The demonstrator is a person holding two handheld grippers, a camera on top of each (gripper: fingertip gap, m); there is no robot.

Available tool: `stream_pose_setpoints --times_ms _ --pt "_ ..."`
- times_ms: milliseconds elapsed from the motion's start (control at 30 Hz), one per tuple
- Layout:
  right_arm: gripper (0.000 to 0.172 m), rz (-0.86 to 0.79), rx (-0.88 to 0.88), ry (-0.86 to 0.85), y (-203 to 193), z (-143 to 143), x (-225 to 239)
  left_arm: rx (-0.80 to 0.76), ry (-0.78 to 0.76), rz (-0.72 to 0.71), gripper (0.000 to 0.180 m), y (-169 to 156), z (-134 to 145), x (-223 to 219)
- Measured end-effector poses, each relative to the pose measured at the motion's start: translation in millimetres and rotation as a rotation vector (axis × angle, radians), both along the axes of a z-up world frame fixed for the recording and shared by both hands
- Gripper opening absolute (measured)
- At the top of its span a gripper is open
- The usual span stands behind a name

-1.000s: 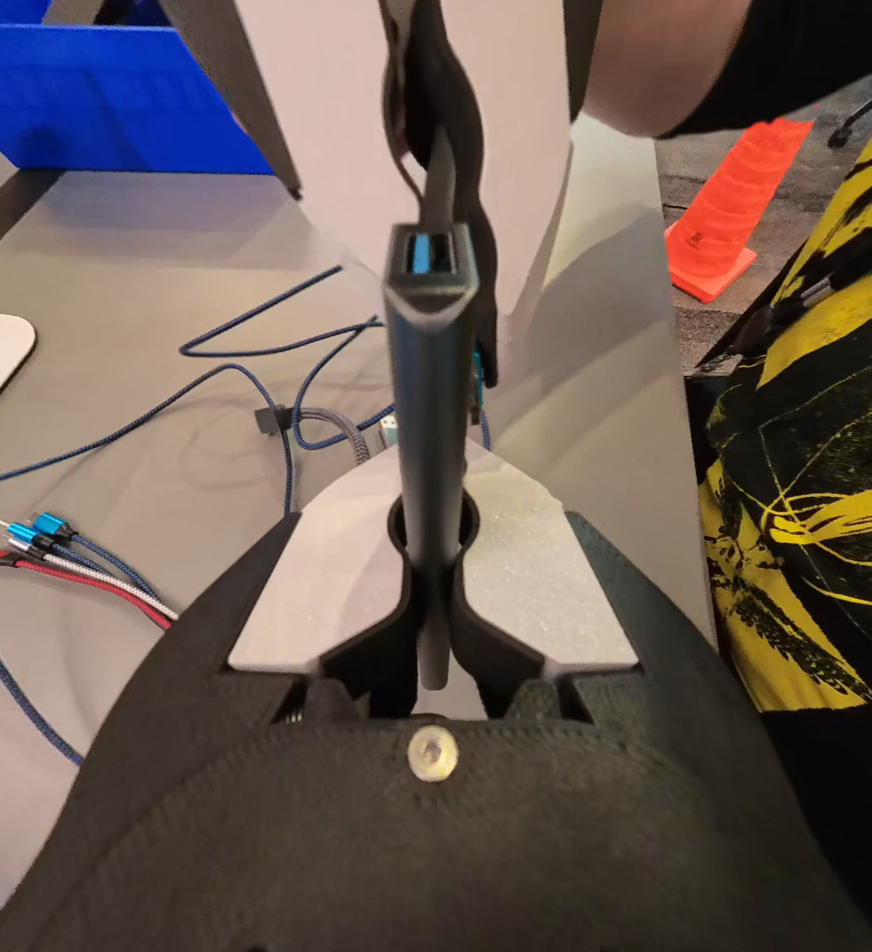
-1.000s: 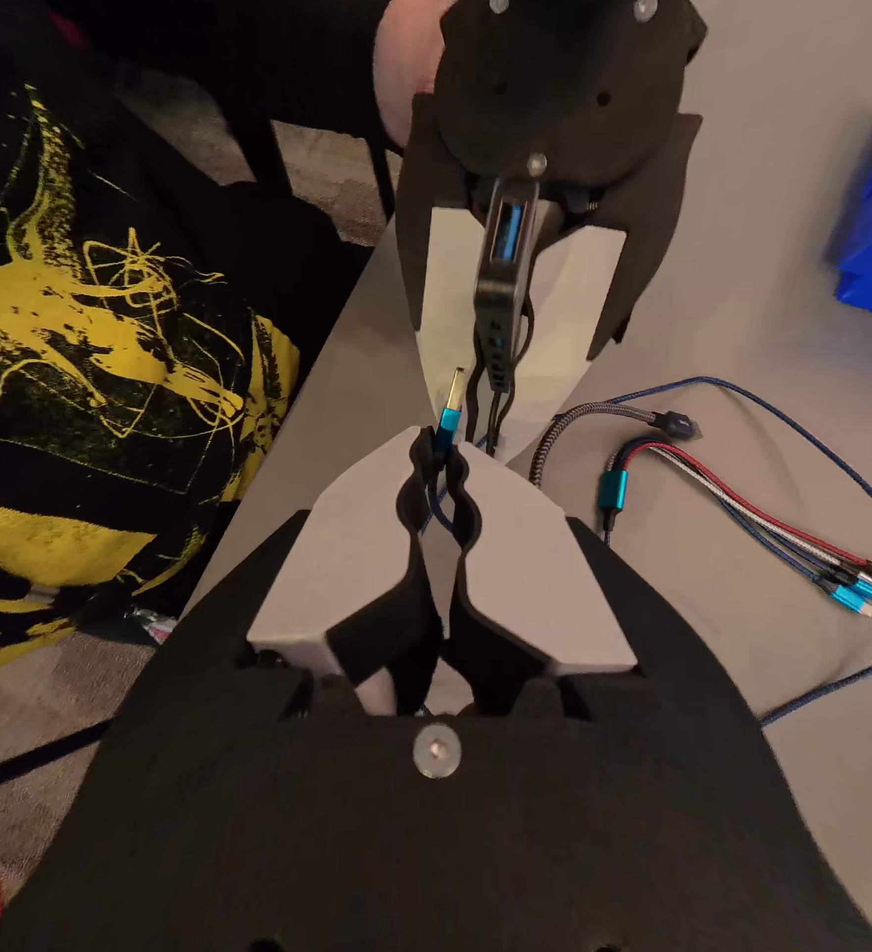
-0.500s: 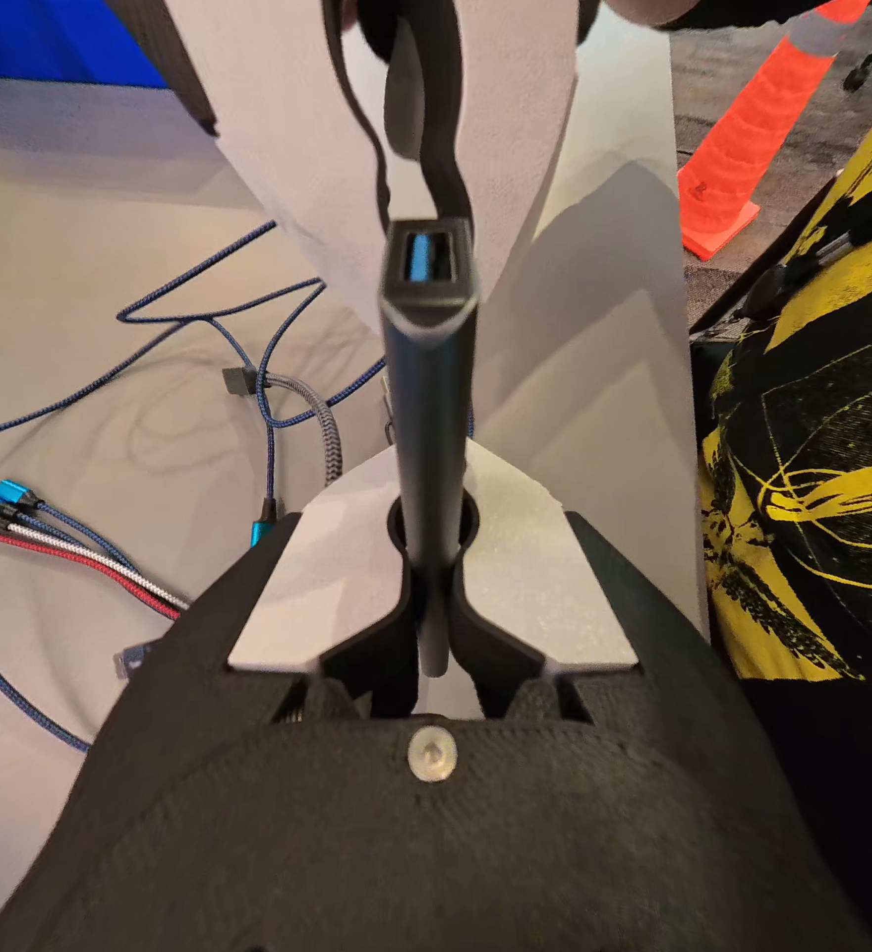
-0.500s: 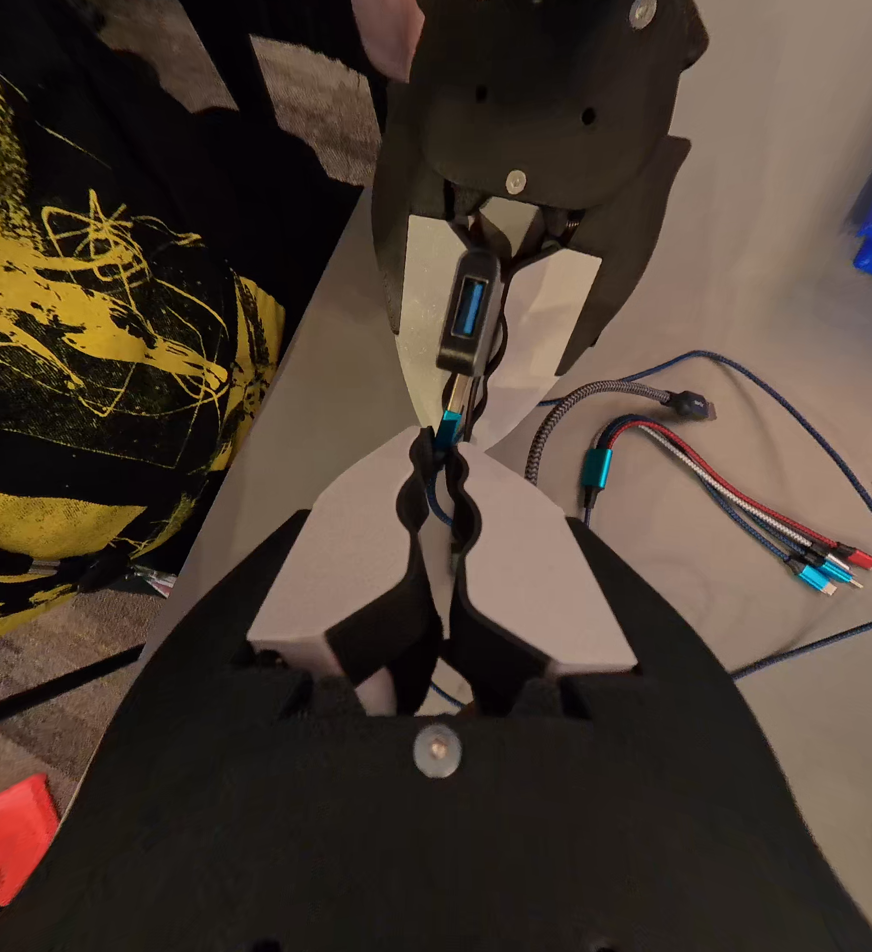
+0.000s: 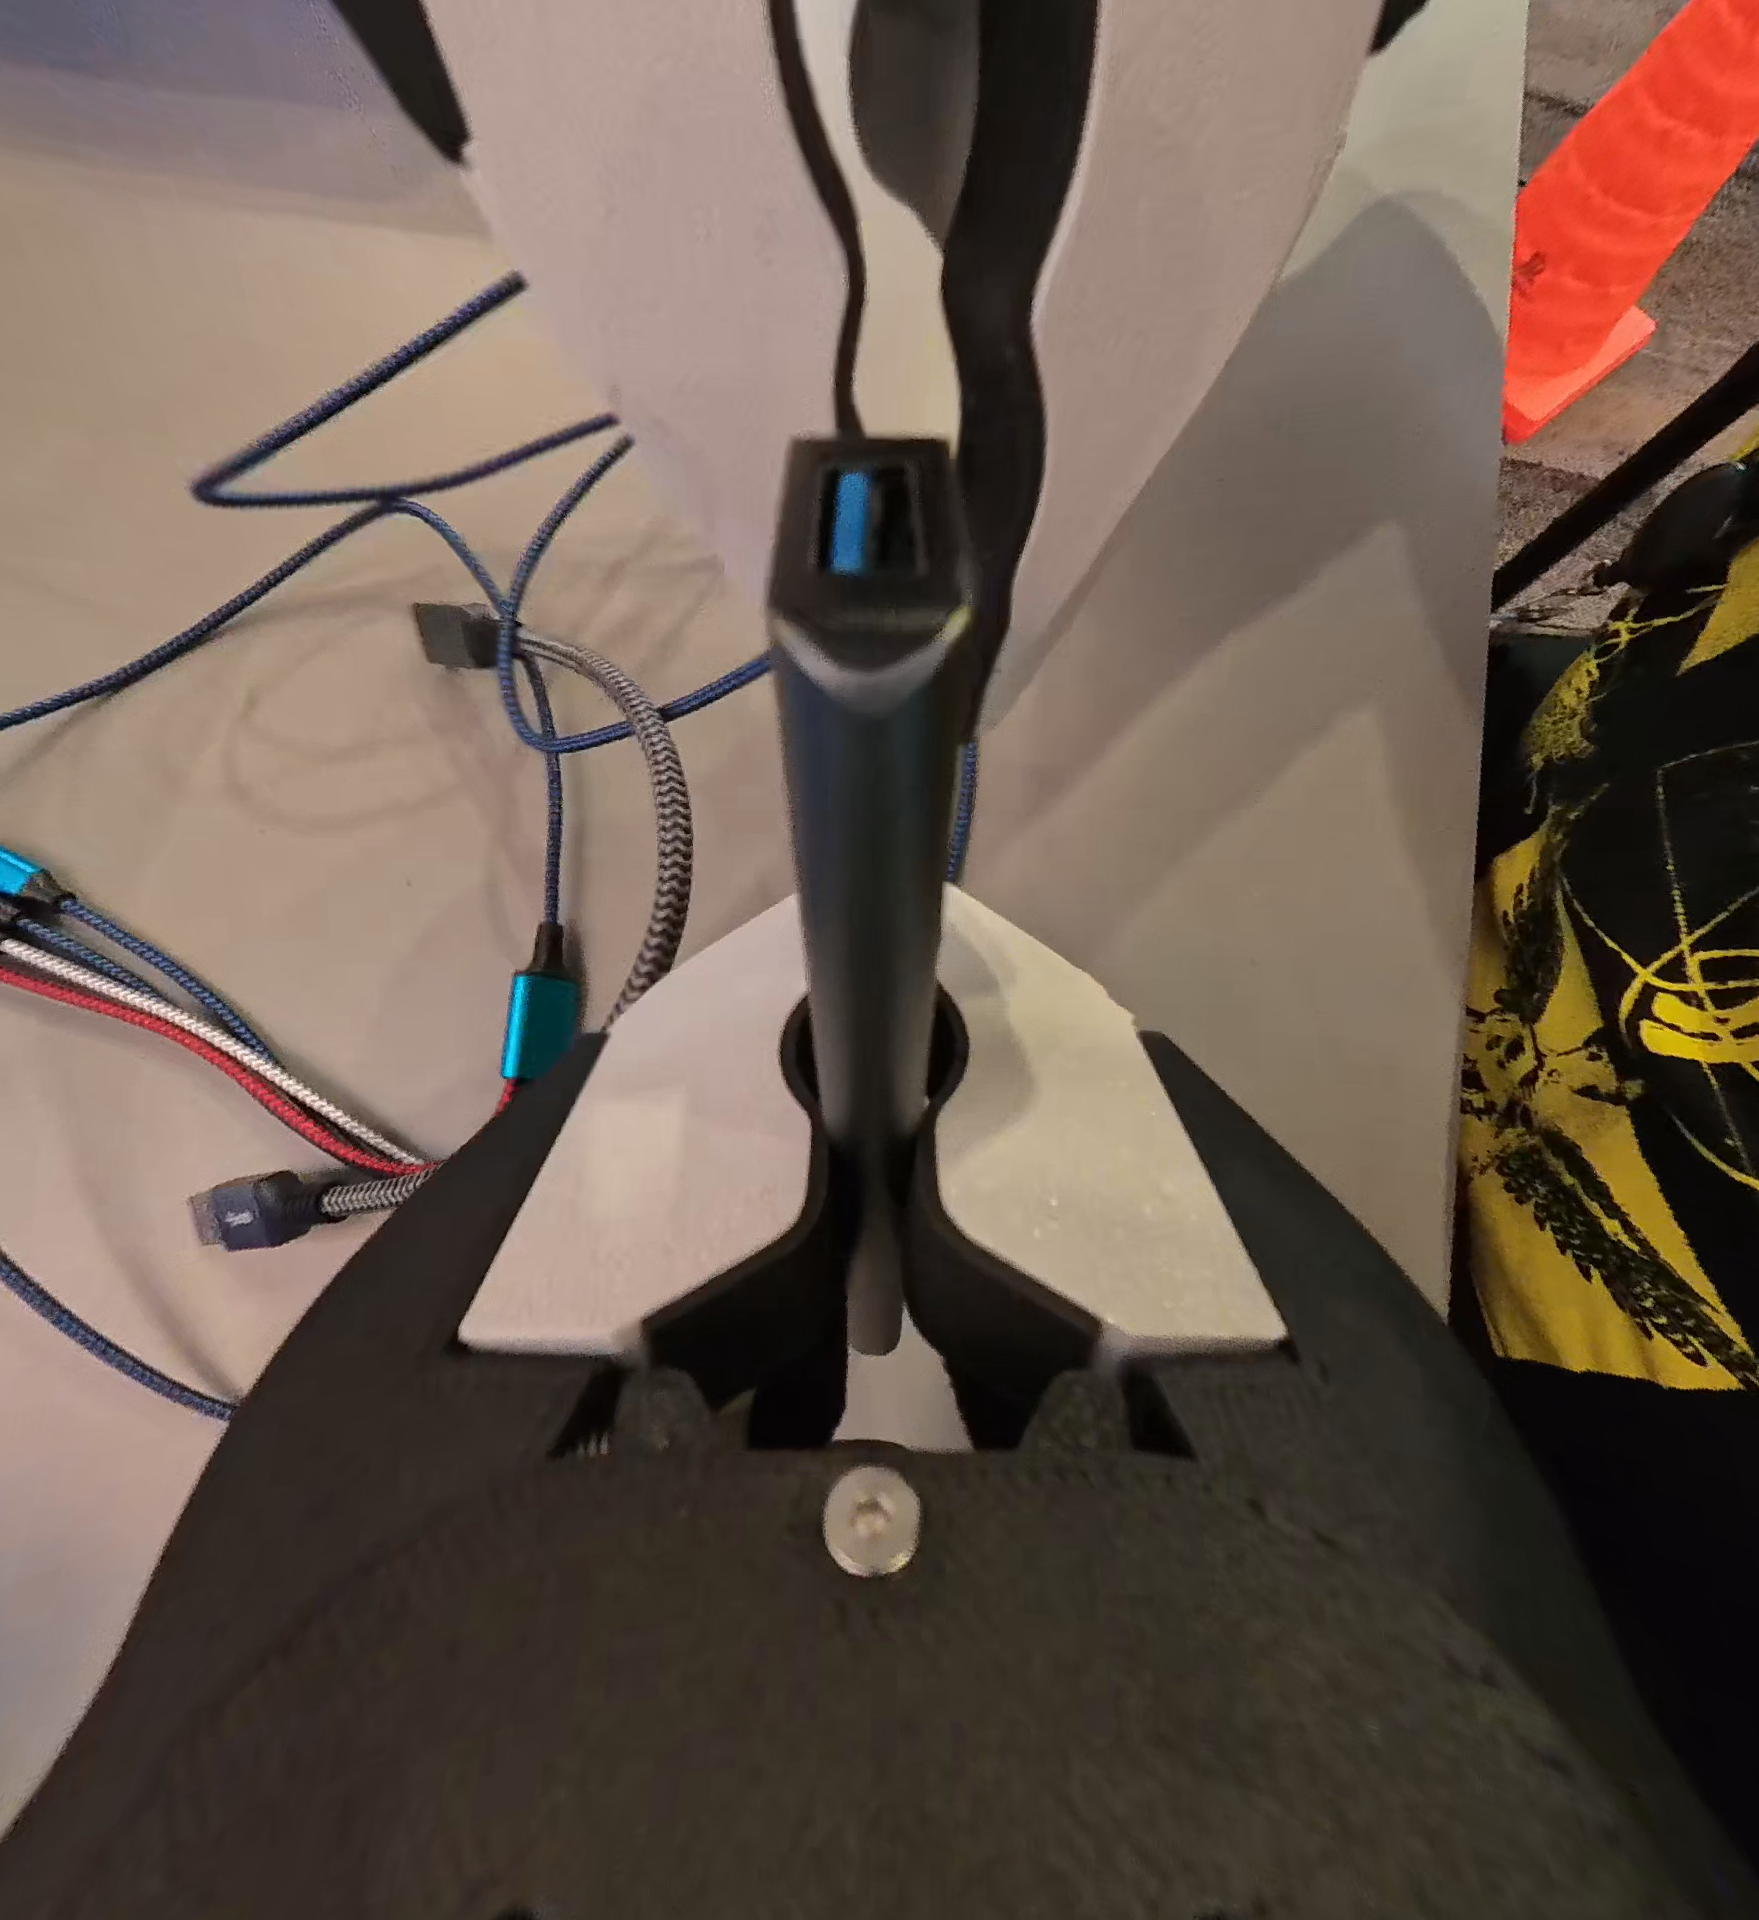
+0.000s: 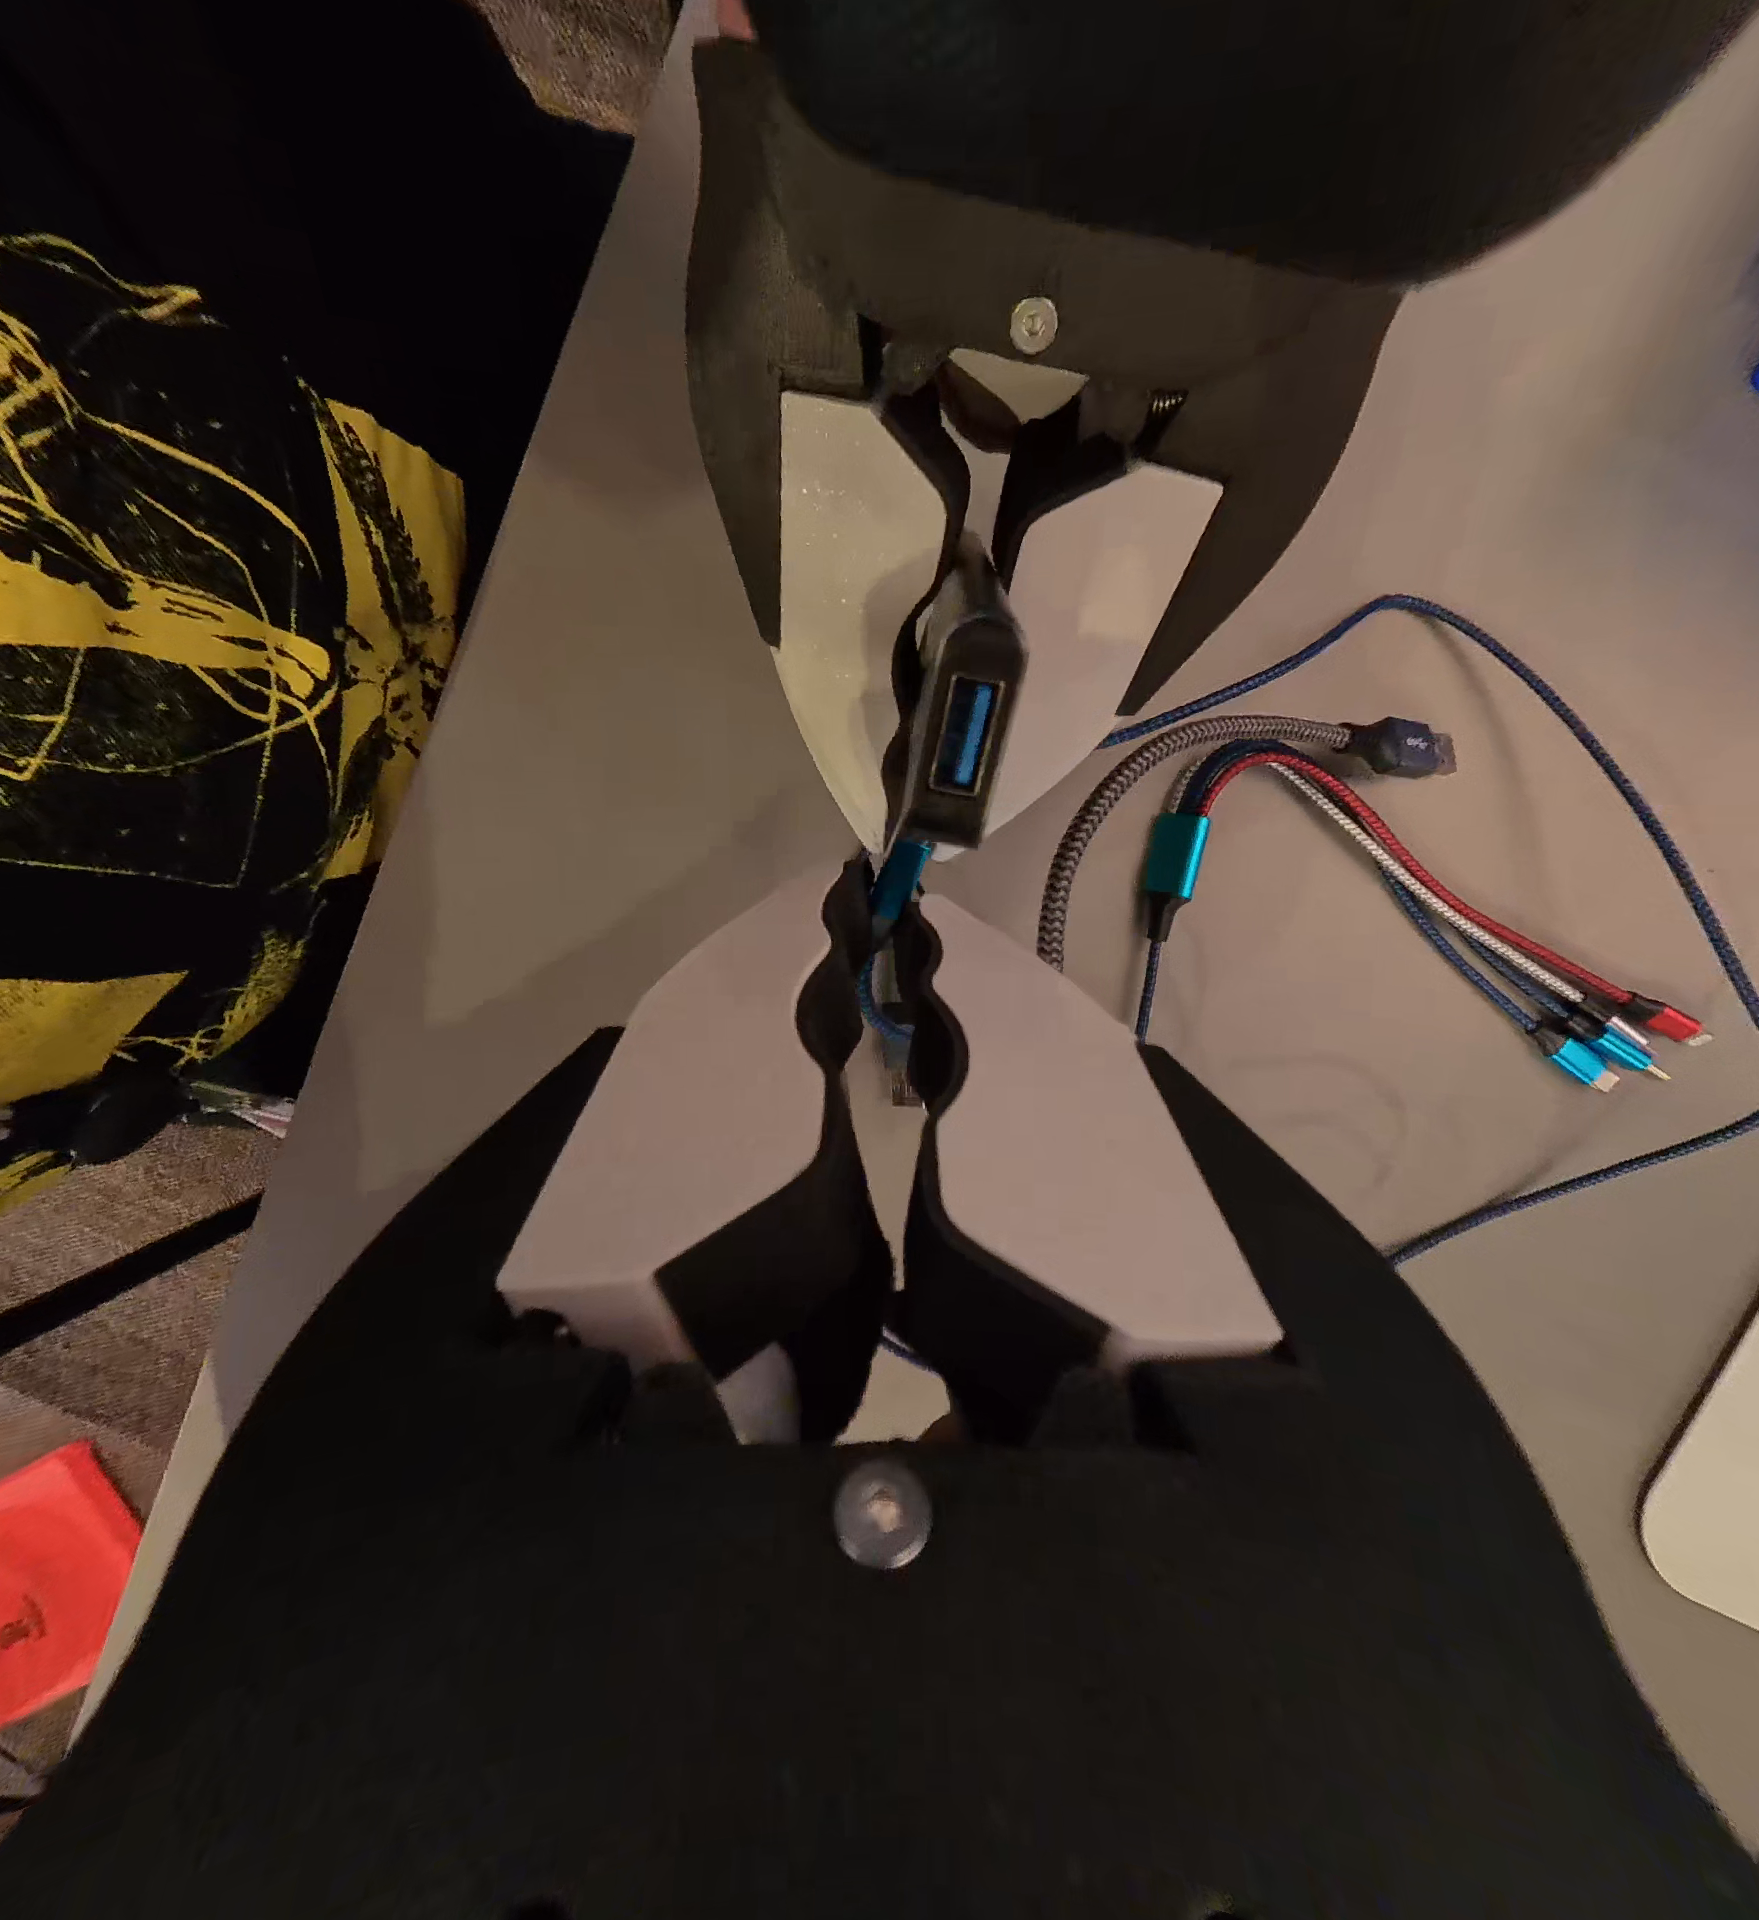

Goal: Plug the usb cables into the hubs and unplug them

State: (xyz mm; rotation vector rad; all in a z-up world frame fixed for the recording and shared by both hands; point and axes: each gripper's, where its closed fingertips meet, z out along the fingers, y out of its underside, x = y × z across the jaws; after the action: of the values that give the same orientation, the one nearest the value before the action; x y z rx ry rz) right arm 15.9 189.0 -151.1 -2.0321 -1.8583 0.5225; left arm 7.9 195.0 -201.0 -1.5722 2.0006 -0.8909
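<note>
Showing, left wrist view: left tongs (image 5: 870,1049) clamped on slim dark matte hub (image 5: 867,831), blue-tongued end port facing away; braided cables (image 5: 584,748) now nearer on pale surface (image 5: 231,520) left of hub.

Showing, right wrist view: right tongs (image 6: 885,914) nearly closed on teal metal-shelled USB plug (image 6: 901,878), plug now hard against hub's (image 6: 958,727) side, metal tip hidden; insertion judged under way. Spare multi-head braided cable (image 6: 1374,894) right of hub.
</note>
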Motion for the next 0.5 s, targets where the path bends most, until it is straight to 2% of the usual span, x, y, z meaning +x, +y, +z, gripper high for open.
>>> stream_pose_setpoints --times_ms 100,333,500 --pt "0.004 -0.021 -0.017 0.056 1.8 3.2 -0.3 0.003 -0.002 -0.002 0.011 0.0 1.7 0.7" --pt "0.004 0.019 -0.051 0.058 -1.7 0.0 -1.7 0.029 0.011 -0.008 0.011 0.4 -2.4 1.0" --pt "0.005 0.002 -0.055 0.098 1.8 4.0 2.9 -0.022 -0.027 -0.031 0.011 -6.6 2.5 5.0"
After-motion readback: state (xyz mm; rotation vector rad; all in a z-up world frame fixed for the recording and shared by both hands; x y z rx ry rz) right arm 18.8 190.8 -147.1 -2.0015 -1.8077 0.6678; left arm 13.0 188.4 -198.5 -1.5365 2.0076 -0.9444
